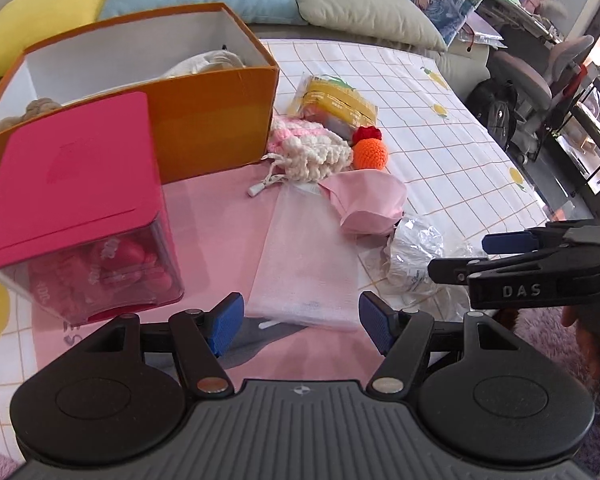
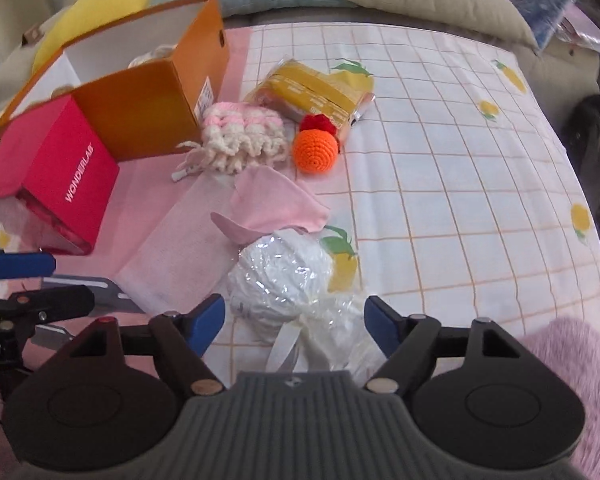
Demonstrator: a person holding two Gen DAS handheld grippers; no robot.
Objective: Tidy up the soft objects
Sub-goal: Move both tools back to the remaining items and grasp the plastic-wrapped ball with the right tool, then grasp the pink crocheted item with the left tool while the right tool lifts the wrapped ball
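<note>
Grippers both with jaws wide apart, nothing held. Left gripper (image 1: pixel 300 318) above near end of white mesh bag (image 1: pixel 304 256), pads not touching it. Right gripper (image 2: pixel 294 326) over white bundle in clear wrap (image 2: pixel 280 276) — wrap between blue pads, no press seen. Pink cloth (image 2: pixel 276 208) just beyond bundle. Crochet orange (image 2: pixel 314 150) beside knitted pouch (image 2: pixel 240 140), near orange box (image 1: pixel 204 128). Red box (image 1: pixel 76 200) left, on checked sheet (image 2: pixel 460 184).

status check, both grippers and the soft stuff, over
Left gripper open over mesh pouch. Right gripper open over plastic-wrapped bundle. Nothing held. Path unobstructed.
</note>
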